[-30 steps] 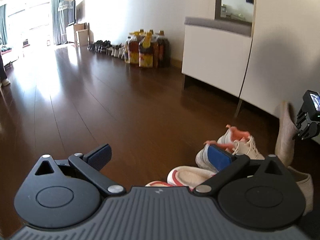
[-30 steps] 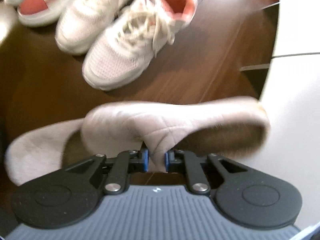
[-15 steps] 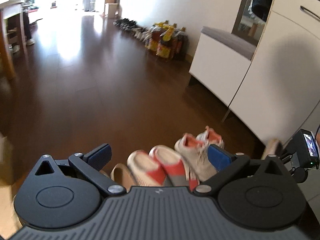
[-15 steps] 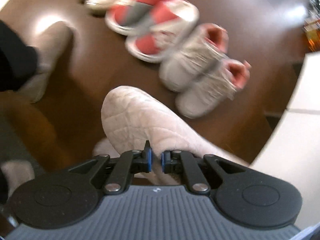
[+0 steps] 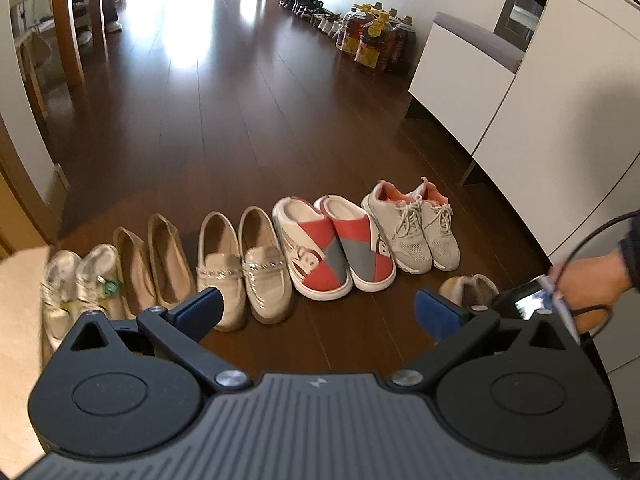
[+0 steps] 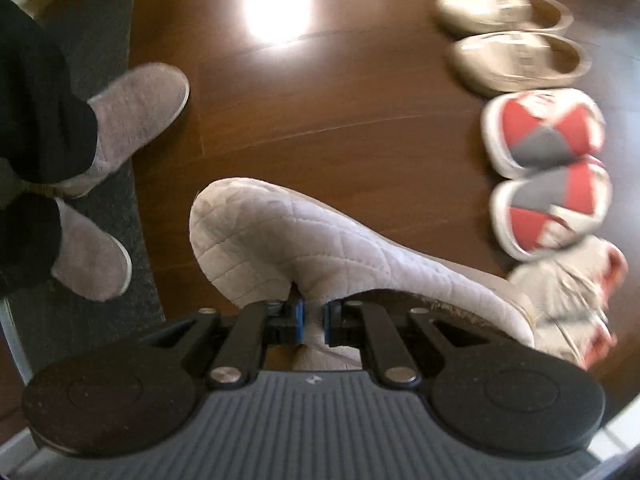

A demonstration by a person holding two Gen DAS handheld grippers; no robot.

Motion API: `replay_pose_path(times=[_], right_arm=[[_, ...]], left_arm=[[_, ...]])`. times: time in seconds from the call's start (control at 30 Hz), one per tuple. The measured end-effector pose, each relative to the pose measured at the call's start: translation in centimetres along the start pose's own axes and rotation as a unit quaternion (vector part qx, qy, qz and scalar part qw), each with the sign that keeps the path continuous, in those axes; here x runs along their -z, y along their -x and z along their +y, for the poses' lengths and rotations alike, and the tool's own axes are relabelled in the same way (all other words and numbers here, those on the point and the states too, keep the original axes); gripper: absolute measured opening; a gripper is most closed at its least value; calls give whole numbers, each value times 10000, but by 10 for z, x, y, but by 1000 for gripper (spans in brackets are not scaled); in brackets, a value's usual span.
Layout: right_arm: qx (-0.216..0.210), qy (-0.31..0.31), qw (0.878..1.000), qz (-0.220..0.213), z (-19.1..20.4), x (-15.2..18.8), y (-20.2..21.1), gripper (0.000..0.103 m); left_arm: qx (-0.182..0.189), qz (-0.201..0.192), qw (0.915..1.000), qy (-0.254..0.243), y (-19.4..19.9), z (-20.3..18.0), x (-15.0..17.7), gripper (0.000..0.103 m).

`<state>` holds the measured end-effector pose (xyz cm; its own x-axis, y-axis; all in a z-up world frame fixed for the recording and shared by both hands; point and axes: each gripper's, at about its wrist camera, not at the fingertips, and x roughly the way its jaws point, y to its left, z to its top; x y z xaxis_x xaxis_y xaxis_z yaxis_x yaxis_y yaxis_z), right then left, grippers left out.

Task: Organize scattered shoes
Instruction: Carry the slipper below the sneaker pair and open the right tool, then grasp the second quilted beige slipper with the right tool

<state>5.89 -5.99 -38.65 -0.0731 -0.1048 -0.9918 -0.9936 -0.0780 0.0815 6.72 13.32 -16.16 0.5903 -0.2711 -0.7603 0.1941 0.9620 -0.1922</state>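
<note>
1. A pale quilted slipper [image 6: 304, 240] hangs above the dark wooden floor [image 6: 340, 120], its collar pinched between the closed blue pads of the right gripper [image 6: 312, 318].
2. Just beside its heel end stands a row of pairs: grey-and-pink sneakers [image 5: 416, 228], red-and-grey slip-ons [image 5: 332, 248], beige loafers [image 5: 244, 268], tan flats [image 5: 154, 264] and whitish lace-ups [image 5: 80, 280].
3. The left gripper [image 5: 316, 310] hovers over the row, jaws spread wide and holding nothing.
4. A person's feet in grey slippers [image 6: 132, 116] stand on a dark mat [image 6: 100, 40].
5. Oil bottles [image 5: 374, 40] stand by white cabinets [image 5: 560, 100].
</note>
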Motion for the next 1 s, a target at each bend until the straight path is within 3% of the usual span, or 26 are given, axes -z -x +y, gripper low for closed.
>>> replay_pose_path(times=[0.1, 0.23, 0.37, 0.47, 0.57, 0.67, 0.8, 0.9, 0.93, 1.0], right_arm=[[64, -83, 9996, 255, -7, -10, -42, 9], [422, -875, 9951, 209, -20, -3, -62, 38], [733, -1774, 9814, 5, -35, 11, -71, 36], [684, -2799, 9528, -954, -42, 84, -31, 38], [434, -2874, 9515, -1012, -50, 123, -48, 41], [181, -2936, 9499, -1058, -59, 162, -65, 45], [-157, -3015, 9467, -1119, -71, 215, -89, 46], [-409, -3072, 9436, -1163, -80, 254, -106, 60], [-494, -3091, 9424, -1178, -83, 267, -112, 72], [-630, -3317, 9330, -1249, -89, 273, -119, 76]], left_arm=[[29, 86, 9997, 244, -26, 4, 27, 103], [-59, 269, 9993, 264, -43, -9, 41, 103], [-369, 360, 9985, -158, -50, -44, 45, 103], [-544, 311, 9977, -263, -53, -73, 47, 103], [-533, 384, 9978, -131, -64, -99, 53, 103], [-280, 605, 9975, -254, -86, -122, 66, 103], [303, 887, 9912, -931, -146, -140, 104, 103], [691, 993, 9839, -1315, -200, -144, 143, 103], [798, 990, 9818, -1411, -216, -145, 155, 103], [961, 987, 9783, -1549, -240, -149, 175, 103]])
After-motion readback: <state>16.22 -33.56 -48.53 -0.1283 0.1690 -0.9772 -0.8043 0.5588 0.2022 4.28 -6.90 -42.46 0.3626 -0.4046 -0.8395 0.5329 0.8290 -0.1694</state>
